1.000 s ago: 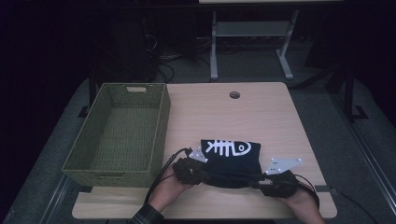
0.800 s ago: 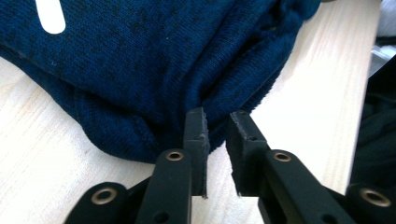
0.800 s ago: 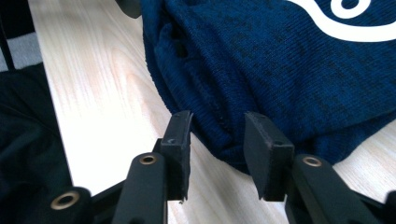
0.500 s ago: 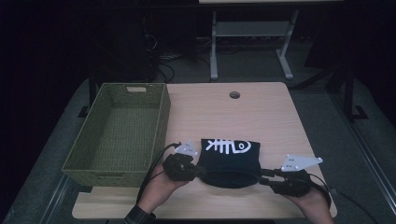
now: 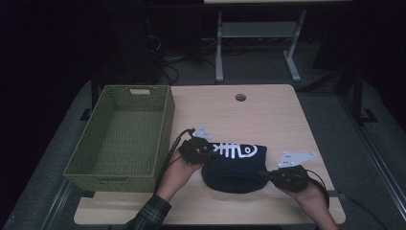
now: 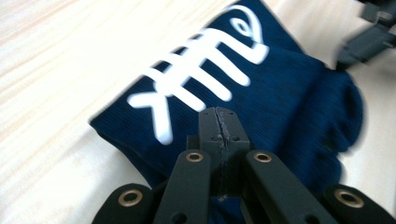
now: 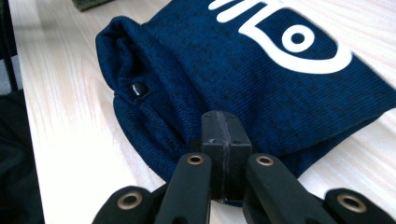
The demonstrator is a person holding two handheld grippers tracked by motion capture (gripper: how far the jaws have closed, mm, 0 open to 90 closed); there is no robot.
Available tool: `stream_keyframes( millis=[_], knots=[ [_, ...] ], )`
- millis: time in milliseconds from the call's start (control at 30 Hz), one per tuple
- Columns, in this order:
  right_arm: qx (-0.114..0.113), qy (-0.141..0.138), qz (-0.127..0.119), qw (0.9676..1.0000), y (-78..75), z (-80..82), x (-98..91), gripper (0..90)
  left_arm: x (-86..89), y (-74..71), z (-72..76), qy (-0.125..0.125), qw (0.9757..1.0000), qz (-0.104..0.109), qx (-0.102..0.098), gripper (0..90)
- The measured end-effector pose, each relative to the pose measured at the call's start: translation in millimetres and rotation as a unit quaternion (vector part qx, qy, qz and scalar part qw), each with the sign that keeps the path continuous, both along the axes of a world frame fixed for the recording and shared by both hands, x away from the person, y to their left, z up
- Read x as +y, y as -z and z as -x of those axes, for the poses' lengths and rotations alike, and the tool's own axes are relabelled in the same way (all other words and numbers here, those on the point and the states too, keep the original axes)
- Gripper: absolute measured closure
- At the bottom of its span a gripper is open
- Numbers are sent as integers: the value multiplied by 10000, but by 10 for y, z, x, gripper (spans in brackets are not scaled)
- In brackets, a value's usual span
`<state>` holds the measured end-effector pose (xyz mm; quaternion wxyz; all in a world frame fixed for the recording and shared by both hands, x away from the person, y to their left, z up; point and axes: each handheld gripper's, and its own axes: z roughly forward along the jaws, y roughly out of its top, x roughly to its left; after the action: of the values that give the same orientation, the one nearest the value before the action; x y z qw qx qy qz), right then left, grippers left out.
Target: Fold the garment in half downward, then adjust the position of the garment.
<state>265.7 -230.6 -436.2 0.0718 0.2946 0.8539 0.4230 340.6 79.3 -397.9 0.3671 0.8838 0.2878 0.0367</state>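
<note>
Jaws on both grippers have just pinched shut on the folded navy garment (image 5: 234, 165) near the table's (image 5: 268, 110) front edge, left gripper (image 5: 203, 149) on its left end lifted since a second ago, right gripper (image 5: 273, 176) low, so carrying to the basket (image 5: 122, 136) looks next

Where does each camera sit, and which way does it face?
High view: above the person's side, facing forward and down on the table; both forearms, left gripper, right gripper.
Left gripper view: on that gripper, along its shut jaws at the folded navy cloth.
Right gripper view: on that gripper, along its shut jaws at the cloth's edge.
Shared: all three show the cloth's white fish-bone print; the basket is in the high view.
</note>
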Motion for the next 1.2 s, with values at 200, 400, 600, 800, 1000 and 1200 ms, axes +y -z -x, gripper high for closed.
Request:
stream_keyframes(
  millis=[200,400,600,800,1000,1200],
  knots=[
    [37,-148,98,9998,74,50,61,898,-104,153,-201,-143,9996,-218,103,900],
    [66,-334,205,9992,158,95,190,899,-184,318,-339,-200,9990,-355,188,900],
    [25,-577,183,9982,222,141,359,900,-259,409,-447,-168,9987,-436,219,900],
    [-56,-728,226,9971,237,172,465,900,-327,424,-482,-83,9984,-545,126,900],
    [-136,-662,193,9975,207,183,443,858,-271,330,-420,-104,9990,-398,151,881],
    [-348,-290,114,9989,105,180,323,729,-135,201,-291,-161,9994,-284,141,779]
  ],
)
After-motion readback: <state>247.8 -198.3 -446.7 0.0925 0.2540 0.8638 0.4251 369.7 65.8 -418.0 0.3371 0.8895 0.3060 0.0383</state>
